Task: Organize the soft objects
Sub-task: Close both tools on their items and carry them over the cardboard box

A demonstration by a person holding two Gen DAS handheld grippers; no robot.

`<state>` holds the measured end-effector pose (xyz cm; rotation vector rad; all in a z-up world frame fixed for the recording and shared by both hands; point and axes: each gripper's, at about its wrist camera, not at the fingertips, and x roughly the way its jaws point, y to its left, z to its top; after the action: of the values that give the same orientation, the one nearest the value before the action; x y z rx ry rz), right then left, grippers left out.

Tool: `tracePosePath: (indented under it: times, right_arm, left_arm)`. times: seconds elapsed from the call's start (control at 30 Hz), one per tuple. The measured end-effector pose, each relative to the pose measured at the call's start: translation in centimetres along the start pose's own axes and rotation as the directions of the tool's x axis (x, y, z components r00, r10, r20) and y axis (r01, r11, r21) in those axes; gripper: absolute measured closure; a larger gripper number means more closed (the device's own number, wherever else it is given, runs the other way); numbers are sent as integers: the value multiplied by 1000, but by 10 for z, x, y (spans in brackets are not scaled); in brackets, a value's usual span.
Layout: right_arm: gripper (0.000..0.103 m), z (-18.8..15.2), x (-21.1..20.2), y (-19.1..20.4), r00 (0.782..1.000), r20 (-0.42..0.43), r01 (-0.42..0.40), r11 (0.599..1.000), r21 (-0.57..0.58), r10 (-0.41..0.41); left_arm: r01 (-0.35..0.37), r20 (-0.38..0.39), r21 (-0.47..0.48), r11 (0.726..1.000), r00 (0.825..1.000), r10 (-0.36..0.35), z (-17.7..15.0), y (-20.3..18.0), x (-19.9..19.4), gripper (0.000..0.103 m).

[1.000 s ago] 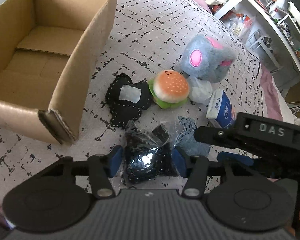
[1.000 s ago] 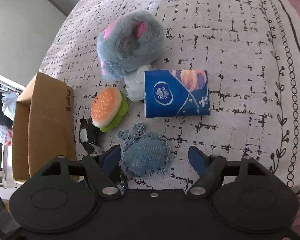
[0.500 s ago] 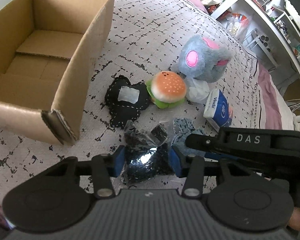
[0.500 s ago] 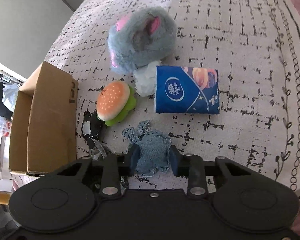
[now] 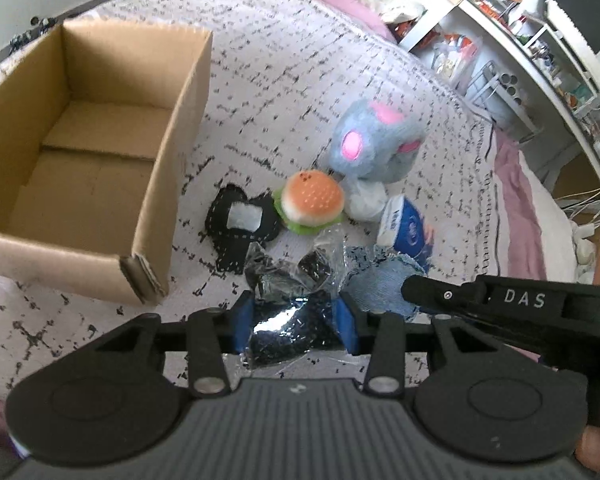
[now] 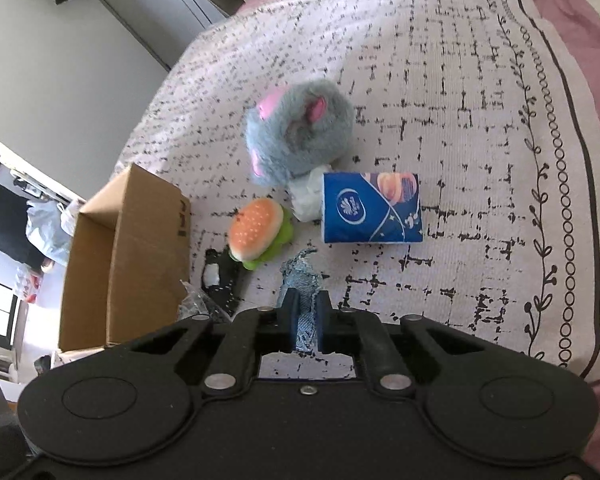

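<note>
My left gripper (image 5: 296, 326) is shut on a black item in a shiny clear plastic bag (image 5: 288, 316), lifted a little off the bedspread. My right gripper (image 6: 305, 318) is shut on a blue denim pouch (image 6: 302, 280), squeezed thin between the pads; it also shows in the left wrist view (image 5: 380, 288). On the bed lie a black stitched pouch (image 5: 240, 224), a burger plush (image 5: 312, 204) (image 6: 258, 232), a grey-and-pink plush (image 5: 376, 144) (image 6: 300, 132), a white wad (image 5: 366, 200) and a blue tissue pack (image 5: 406, 230) (image 6: 370, 208).
An open cardboard box (image 5: 180, 120) (image 6: 140, 256) stands empty at the left on the patterned bedspread (image 6: 480, 120). White shelves with clutter (image 5: 532, 40) stand beyond the bed at the right. A grey wall (image 6: 60, 60) lies past the bed's far side.
My right gripper has closed on the denim pouch and raised it. My left gripper has tightened on the bagged black item and lifted it. Both views have pulled up and back.
</note>
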<state>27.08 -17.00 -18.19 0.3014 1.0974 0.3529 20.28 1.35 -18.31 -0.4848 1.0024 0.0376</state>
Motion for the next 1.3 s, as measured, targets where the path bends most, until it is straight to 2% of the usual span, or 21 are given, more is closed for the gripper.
tracePosePath:
  times: [0.27, 0.5, 0.77, 1.3]
  right_arm:
    - [94, -4, -25, 13, 998, 59, -12, 999, -29, 13]
    - [95, -9, -46, 27, 993, 114, 28, 998, -64, -21]
    - [94, -6, -61, 49, 989, 150, 9, 996, -84, 3]
    - [94, -4, -53, 107, 984, 166, -38, 991, -130, 60]
  left_arm:
    - [15, 51, 44, 999, 999, -17, 4, -8, -32, 60]
    - [4, 55, 95, 996, 998, -9, 9, -7, -47, 60]
    - [-9, 87, 151, 989, 996, -5, 25, -6, -74, 60]
    - [-69, 127, 139, 988, 991, 51, 55, 41, -97, 60]
